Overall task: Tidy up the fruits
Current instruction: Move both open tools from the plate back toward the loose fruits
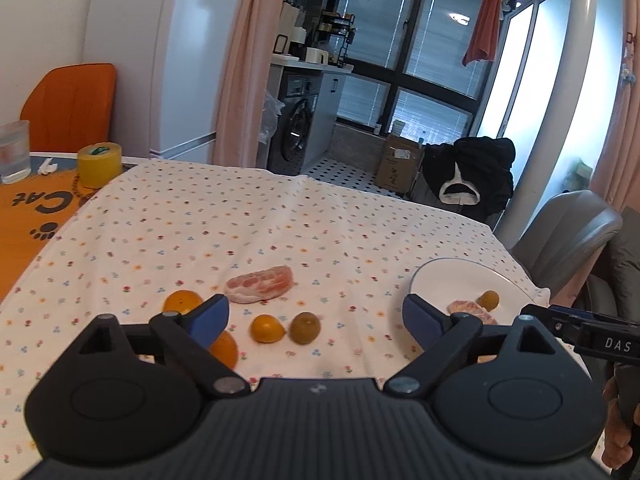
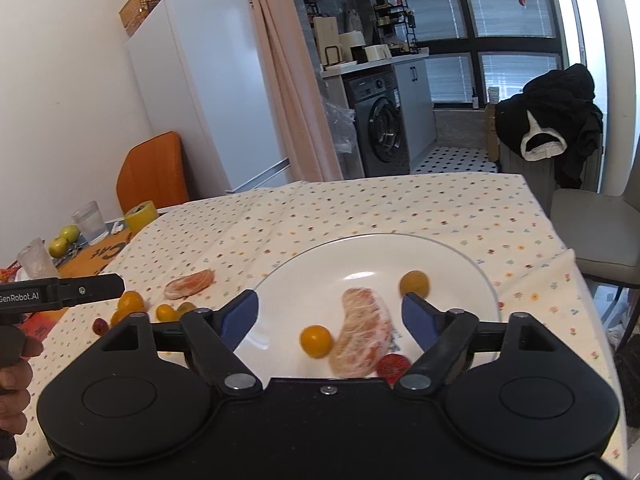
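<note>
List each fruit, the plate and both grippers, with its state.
left gripper: open, empty
right gripper: open, empty
white plate: holds fruit
peeled segment: on plate
red fruit: on plate
loose segment: on cloth
green-brown fruit: on cloth

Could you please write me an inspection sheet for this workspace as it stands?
Surface: table under a flowered cloth, with an orange mat at its left end.
Job's things: white plate holds a grapefruit piece, two small yellow fruits and a red one; another grapefruit piece and several small fruits lie on the cloth.
Clutter: tape roll, glass, two green apples.
Grippers: left gripper and right gripper both open, holding nothing.
Cables: nothing seen.
Surroundings: fridge, washing machine, chairs, dark clothes on a chair.
</note>
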